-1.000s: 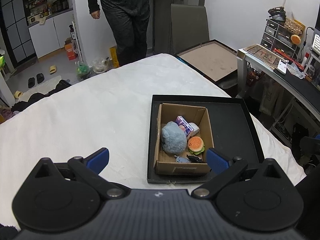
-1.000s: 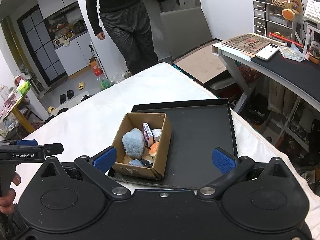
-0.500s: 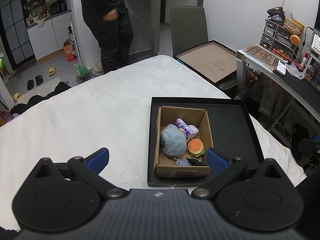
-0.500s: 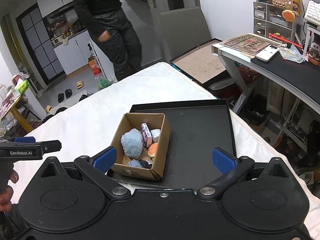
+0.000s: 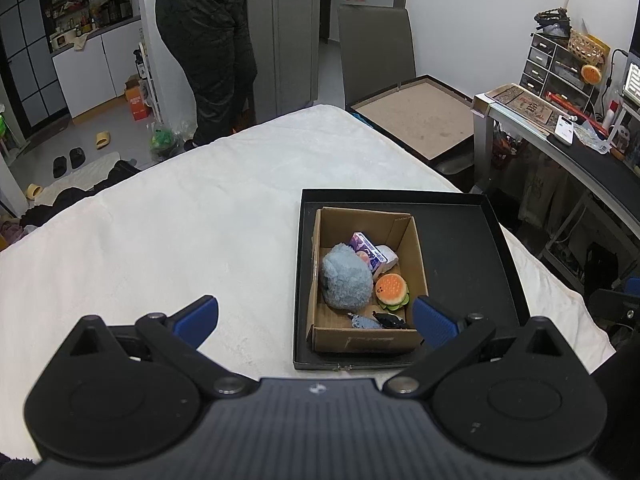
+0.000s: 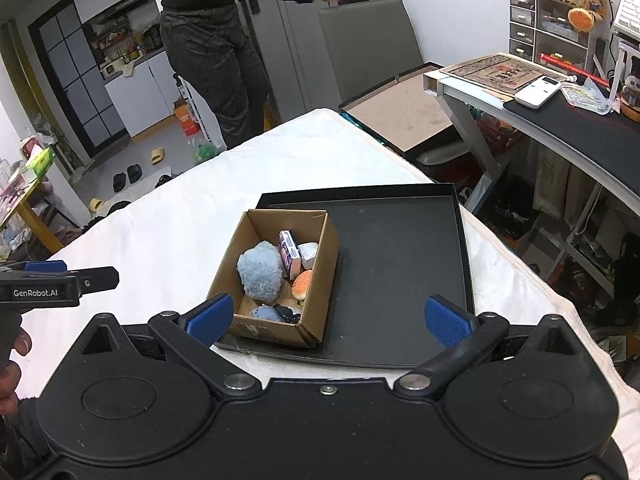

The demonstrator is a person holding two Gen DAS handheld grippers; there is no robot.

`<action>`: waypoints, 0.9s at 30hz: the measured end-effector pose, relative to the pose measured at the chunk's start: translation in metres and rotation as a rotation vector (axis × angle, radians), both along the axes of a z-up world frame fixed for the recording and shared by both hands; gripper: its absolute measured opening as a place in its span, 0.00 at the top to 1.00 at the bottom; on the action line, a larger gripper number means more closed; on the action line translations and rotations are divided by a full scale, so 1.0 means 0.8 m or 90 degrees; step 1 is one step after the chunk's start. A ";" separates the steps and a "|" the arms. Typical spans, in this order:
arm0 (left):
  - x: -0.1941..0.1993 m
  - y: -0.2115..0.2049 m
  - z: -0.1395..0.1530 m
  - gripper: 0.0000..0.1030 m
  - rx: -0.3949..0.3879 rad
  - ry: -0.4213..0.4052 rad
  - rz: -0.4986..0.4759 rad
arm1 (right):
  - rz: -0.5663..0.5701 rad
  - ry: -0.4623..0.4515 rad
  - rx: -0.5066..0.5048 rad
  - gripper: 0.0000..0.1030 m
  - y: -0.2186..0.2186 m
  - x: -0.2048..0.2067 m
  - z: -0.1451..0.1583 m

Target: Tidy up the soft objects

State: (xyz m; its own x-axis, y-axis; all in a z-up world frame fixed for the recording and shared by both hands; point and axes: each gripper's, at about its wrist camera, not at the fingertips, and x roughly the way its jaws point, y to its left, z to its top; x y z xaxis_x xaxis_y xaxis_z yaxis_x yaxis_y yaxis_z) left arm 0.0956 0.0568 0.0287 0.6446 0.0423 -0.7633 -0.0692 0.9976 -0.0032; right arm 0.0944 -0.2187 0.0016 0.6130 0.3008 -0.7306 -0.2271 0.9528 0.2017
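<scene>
Both grippers are hanging above a white-covered surface with their jaws spread wide and nothing between them. The left gripper is filling the lower part of the left wrist view, its blue pads sitting at lower left and lower right of centre; the right gripper is doing the same in the right wrist view. In the right wrist view the left gripper is also showing at the left edge, with a hand wrapping its handle below. A black tray is lying on the white cover, right of centre in the left wrist view, and a cardboard box is standing inside the tray against its left side. The soft objects are sitting in that box: a fluffy blue-grey plush is taking up the left half, a burger-shaped plush is resting just beside it on the right, a purple packet is leaning behind them toward the far wall, and a small white item is touching the packet. Two small toys, one blue and one black, are lying at the near wall. The rest of the tray is showing bare. At the top of both views a person in dark clothes is standing beyond the far edge, one arm reaching toward a grey chair back.
</scene>
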 end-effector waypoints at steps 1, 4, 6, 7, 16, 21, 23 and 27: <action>0.000 0.000 0.000 0.01 0.000 0.000 0.000 | -0.001 -0.001 -0.001 0.00 0.000 0.000 0.001; 0.001 0.000 -0.001 0.01 0.000 0.000 0.001 | -0.001 -0.004 -0.003 0.00 -0.001 0.000 0.002; 0.002 0.000 0.000 0.01 -0.002 -0.001 0.000 | -0.001 -0.005 -0.006 0.00 -0.001 0.001 0.002; 0.002 0.001 0.000 0.00 -0.002 -0.001 0.000 | -0.001 -0.006 -0.006 0.00 -0.001 0.000 0.002; 0.006 -0.001 0.003 0.01 -0.003 -0.003 -0.002 | -0.004 -0.011 -0.010 0.00 -0.001 0.000 0.007; 0.007 -0.001 0.004 0.00 -0.003 -0.003 -0.001 | -0.004 -0.015 -0.010 0.00 -0.001 0.002 0.009; 0.007 -0.001 0.005 0.01 -0.002 -0.004 -0.002 | -0.005 -0.015 -0.010 0.00 -0.001 0.003 0.008; 0.009 -0.002 0.007 0.00 -0.002 -0.005 -0.004 | -0.005 -0.018 -0.012 0.00 -0.002 0.001 0.010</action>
State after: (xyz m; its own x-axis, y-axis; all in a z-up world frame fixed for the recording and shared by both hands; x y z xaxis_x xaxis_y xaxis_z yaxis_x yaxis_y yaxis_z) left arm 0.1025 0.0548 0.0343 0.6512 0.0358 -0.7581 -0.0625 0.9980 -0.0066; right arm 0.0950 -0.2201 0.0094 0.6354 0.2825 -0.7186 -0.2251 0.9580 0.1776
